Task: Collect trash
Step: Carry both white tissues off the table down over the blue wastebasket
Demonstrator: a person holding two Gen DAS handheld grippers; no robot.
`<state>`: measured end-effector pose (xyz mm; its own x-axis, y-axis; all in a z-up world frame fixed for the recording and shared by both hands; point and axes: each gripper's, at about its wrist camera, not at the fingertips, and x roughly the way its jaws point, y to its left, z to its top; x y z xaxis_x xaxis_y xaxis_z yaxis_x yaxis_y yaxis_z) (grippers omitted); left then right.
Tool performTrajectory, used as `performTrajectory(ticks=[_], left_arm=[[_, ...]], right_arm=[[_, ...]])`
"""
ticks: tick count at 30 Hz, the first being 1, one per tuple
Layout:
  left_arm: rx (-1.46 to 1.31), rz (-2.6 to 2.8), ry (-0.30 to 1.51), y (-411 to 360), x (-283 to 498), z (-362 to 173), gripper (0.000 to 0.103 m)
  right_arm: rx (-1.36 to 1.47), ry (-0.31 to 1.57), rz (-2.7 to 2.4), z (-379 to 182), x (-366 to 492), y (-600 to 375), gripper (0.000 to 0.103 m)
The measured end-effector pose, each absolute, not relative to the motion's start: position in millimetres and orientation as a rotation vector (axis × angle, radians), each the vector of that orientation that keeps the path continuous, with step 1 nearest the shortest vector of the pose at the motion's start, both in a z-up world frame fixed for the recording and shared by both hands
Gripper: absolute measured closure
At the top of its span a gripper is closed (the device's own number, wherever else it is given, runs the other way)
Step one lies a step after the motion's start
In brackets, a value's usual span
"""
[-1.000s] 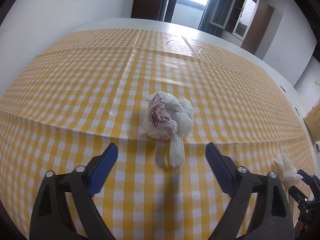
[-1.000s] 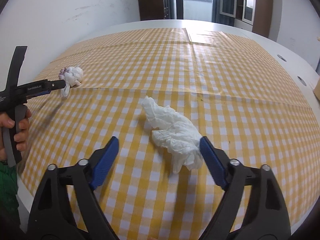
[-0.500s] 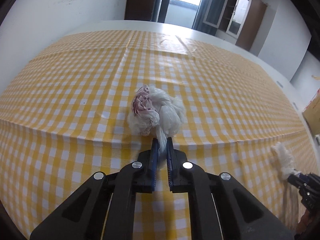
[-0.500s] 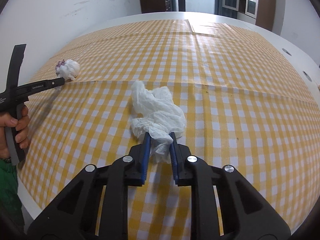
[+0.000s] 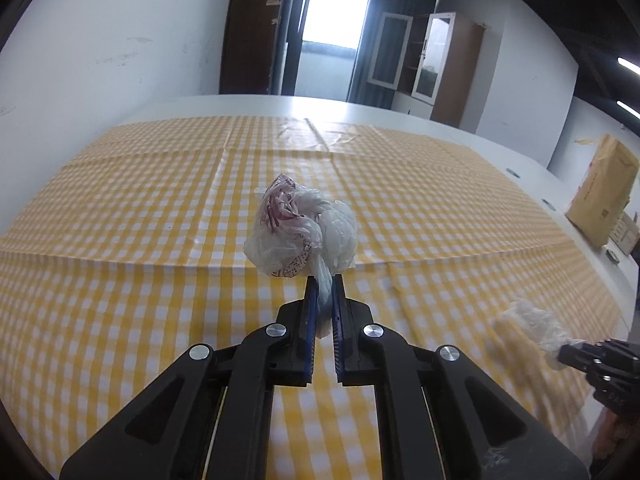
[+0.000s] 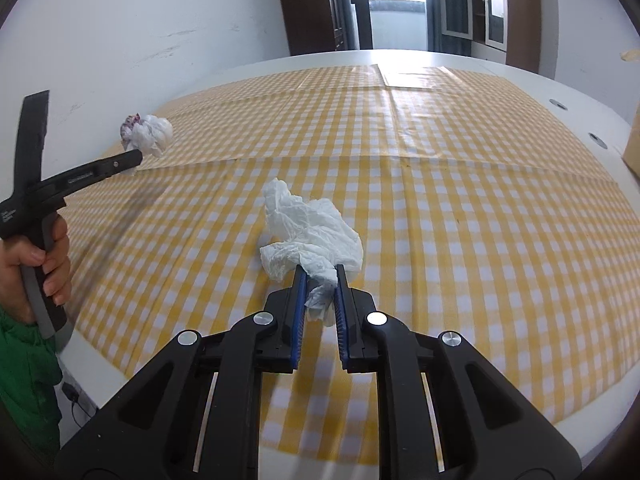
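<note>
Both grippers, wide apart a second ago with the trash lying on the cloth between their fingers, are now closed on their finds and carrying them clear of the cloth. At the left gripper (image 5: 320,280), the blue pads pinch the twisted tail of a crumpled plastic bag (image 5: 302,236), white with red print, which hangs above the yellow checked tablecloth (image 5: 120,220). In the right gripper (image 6: 319,270), the jaws are closing the last bit, pads pressing a fold of crumpled tissue (image 6: 312,236), held over the cloth's near half. Seen from the right wrist, a hand (image 6: 36,264) grips the left tool's handle off the cloth's left edge, beside a green sleeve (image 6: 24,380). A brown paper bag (image 5: 604,196) stands on the white table (image 5: 500,148) beyond the cloth's right edge.
</note>
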<state>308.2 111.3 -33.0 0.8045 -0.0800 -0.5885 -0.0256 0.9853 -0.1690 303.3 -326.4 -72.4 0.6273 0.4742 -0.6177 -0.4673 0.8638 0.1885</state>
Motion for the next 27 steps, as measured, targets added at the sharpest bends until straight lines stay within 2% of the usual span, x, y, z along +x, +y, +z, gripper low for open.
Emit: performTrajectory(ticks=[10, 27], left_arm=[[-0.237, -0.098, 0.577, 91, 210, -20, 0.097], [-0.138, -0.181, 0.533, 42, 90, -17, 0.097]], right_arm=[[0.05, 0.642, 0.636, -64, 245, -331, 0.091], [0.076, 0.535, 0.694, -57, 134, -352, 0.091]])
